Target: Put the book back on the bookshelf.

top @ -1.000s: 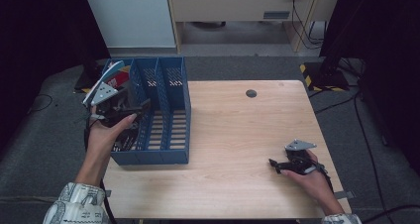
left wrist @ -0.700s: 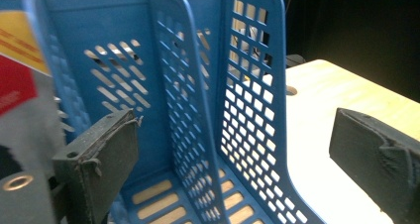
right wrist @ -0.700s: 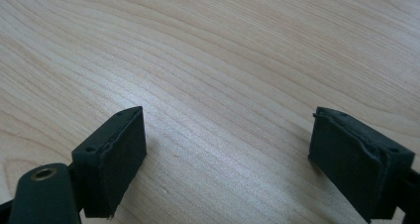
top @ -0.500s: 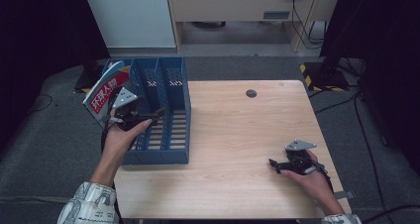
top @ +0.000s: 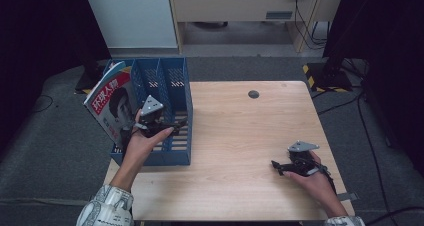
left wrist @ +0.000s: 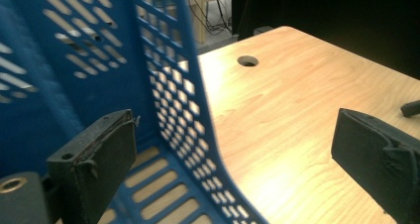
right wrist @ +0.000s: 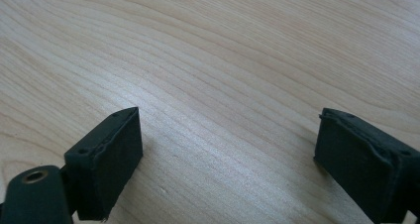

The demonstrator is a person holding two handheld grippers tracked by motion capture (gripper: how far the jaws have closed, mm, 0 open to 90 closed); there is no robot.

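A blue slotted file organizer [top: 175, 86] stands on the left part of the wooden table [top: 240, 131]. A magazine [top: 111, 105] with a red title and a portrait cover stands in its leftmost compartment, leaning out to the left. My left gripper [top: 176, 123] hovers over the organizer just right of the magazine, open and empty. In the left gripper view the left gripper [left wrist: 237, 152] has its jaws on either side of the organizer's right wall [left wrist: 183, 110]. My right gripper [top: 278, 165] rests low on the table at the right. In its own view the right gripper [right wrist: 228, 154] is open over bare wood.
A round cable hole [top: 253, 94] sits at the table's far middle. A white cabinet [top: 132, 16] and a low shelf stand on the floor behind the table. Black stands and cables are at the far right.
The magazine went from tilted at the organizer's left edge to standing in the leftmost compartment. My left gripper moved right, away from it. The right gripper stayed still.
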